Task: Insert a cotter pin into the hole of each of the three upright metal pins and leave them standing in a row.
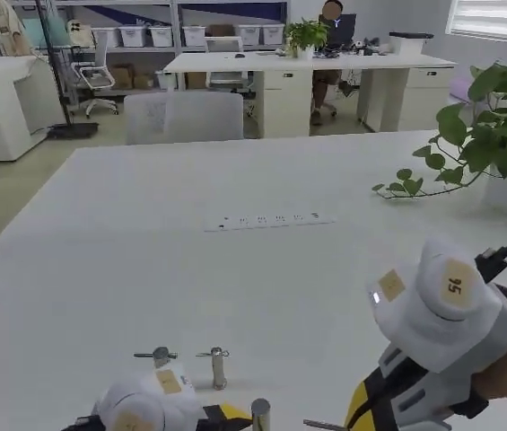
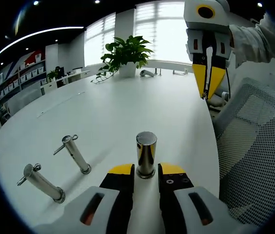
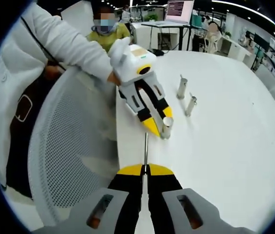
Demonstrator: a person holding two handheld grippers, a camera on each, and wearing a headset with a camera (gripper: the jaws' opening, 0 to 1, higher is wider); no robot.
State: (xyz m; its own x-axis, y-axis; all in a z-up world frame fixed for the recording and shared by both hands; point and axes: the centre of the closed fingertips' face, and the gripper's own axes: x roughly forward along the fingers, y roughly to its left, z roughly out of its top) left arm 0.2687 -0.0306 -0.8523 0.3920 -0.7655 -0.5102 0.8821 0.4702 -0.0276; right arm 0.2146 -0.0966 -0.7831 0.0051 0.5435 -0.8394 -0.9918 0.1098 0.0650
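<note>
Two of three look done. A short steel pin [image 2: 75,153] and a second steel pin [image 2: 42,181], each with a wire cotter through its head, stand on the white table [image 2: 127,107] at about 8 o'clock from the third, a bare polished steel pin [image 2: 146,152]; the left gripper [image 2: 146,170] has its claw clamped on that bare pin's base, holding it upright; the right gripper [image 3: 146,168] has its claw pressed together on a thin loose cotter pin [image 3: 145,146], whose tip points to 12 o'clock, near the bare pin but not touching it. So one insertion is left, and the row looks roughly formed.
</note>
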